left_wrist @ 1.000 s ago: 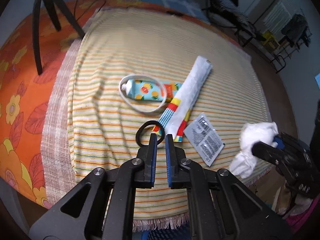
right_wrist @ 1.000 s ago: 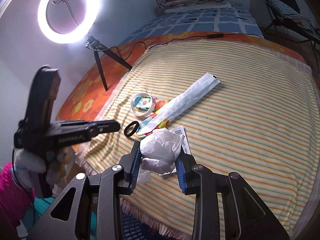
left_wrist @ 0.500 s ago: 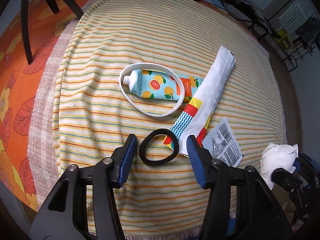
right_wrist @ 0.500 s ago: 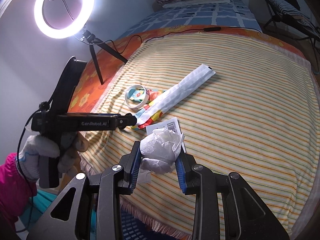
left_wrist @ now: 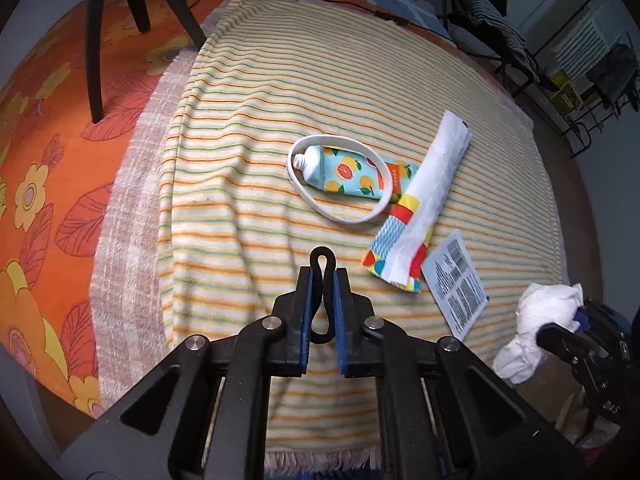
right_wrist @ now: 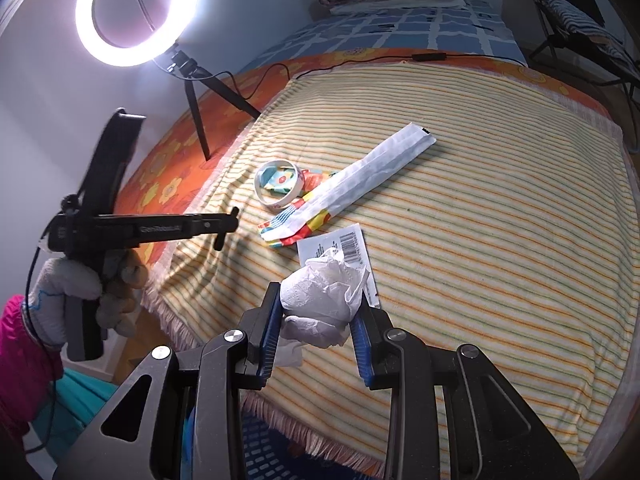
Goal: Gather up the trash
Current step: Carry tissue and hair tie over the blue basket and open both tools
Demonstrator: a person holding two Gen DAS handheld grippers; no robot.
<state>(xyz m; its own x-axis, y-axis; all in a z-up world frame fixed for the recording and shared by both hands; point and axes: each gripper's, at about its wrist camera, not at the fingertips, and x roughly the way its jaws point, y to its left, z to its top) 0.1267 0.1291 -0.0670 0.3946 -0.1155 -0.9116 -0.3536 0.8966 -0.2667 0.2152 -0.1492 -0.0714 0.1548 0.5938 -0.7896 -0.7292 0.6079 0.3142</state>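
Left gripper [left_wrist: 322, 280]: jaws nearly closed, pinching a black hair tie [left_wrist: 321, 284] squeezed into a narrow loop; its long axis runs along the fingers, the small free loop pointing away toward the far side of the bed.
Right gripper [right_wrist: 316, 312]: jaws part-open, clamped on a crumpled white tissue [right_wrist: 322, 298], held over the near fringed edge of the striped blanket [right_wrist: 500, 240].
Step in hand: both grippers loaded; judged to be the carry-off stage, with a blue slotted basket [right_wrist: 264, 460] glimpsed below the near edge as the likely drop point.
Next move: lower each load over the basket and widen the jaws; the springy tie may cling to a pad.
Barcode leaflet [left_wrist: 454, 280]: flat, near the near-right corner.
White wrapper [left_wrist: 434, 188]: long axis runs diagonally, coloured end toward the near edge, plain end toward the far-right corner.
Citrus tube [left_wrist: 348, 172]: mid-bed, nozzle pointing to the left edge, ringed by a white band [left_wrist: 340, 216], its tail under the wrapper.
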